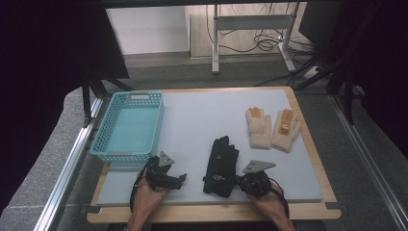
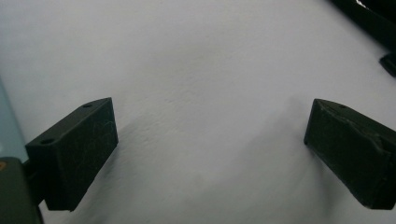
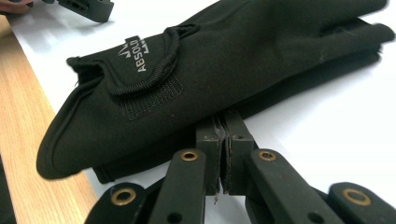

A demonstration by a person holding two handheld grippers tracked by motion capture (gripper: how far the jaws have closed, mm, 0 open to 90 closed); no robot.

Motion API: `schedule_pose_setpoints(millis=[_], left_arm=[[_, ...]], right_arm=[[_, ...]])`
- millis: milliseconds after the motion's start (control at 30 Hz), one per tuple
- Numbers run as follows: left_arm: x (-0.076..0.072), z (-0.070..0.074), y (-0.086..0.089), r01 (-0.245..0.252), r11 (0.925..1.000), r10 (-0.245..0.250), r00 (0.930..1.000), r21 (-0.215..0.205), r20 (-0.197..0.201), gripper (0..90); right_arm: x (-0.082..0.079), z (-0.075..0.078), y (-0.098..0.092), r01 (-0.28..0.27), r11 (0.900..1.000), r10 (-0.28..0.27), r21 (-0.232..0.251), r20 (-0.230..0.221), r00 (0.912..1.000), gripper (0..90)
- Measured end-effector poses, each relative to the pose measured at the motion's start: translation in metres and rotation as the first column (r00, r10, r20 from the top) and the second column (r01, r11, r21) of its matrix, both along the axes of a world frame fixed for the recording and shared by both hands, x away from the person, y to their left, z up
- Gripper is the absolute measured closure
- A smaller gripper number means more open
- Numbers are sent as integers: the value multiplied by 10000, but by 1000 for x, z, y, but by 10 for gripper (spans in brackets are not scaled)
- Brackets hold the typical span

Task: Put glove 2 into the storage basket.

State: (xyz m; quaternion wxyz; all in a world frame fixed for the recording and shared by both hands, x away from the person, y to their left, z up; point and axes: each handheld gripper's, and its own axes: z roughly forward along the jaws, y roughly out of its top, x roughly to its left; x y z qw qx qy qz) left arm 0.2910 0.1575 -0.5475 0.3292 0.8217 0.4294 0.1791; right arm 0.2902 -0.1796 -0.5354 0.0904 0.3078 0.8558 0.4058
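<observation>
1. the high view takes in the whole pale grey mat (image 1: 192,115) on the wooden table (image 1: 308,211): a teal plastic basket (image 1: 129,126) at the far left, a pair of cream knit gloves (image 1: 272,129) with orange fingertips at the far right, and black gloves (image 1: 221,166) lying near the front edge between the two hands.
2. the right gripper view shows what the high view cannot: the black gloves (image 3: 210,74) are two, stacked, with a hook-and-loop wrist strap and white lettering on the cuff, which hangs slightly over the wooden edge.
3. the same view shows the right gripper (image 3: 225,122) with its jaws pressed together, tips at the side edge of the stacked gloves; whether any fabric is pinched between them cannot be told.
4. the left gripper view shows the left gripper (image 2: 210,135) with jaws spread wide, nothing between them but bare mat.
5. in the high view, the left gripper (image 1: 182,179) lies low just in front of the basket, pointing right toward the black gloves, held by the left hand (image 1: 146,199).
6. the right gripper (image 1: 238,181) sits against the gloves' right cuff side, held by the right hand (image 1: 269,204) from the front edge.
</observation>
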Motion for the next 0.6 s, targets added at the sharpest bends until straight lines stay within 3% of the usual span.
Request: schedule_pose_setpoints(millis=[67,333,600], left_arm=[[-1,0,4,14,9999,-14,10000,116,17,33],[-2,-3,15,153,9991,-164,9995,-407,-256,37],[-1,-4,15,146,9989,-160,9994,-453,-310,32]], right_arm=[[0,0,6,-72,10000,72,-1,-32,10000,854],[5,-2,33,-378,9993,379,-29,20,9993,837],[12,-2,56,-390,9989,396,-258,207,9990,827]])
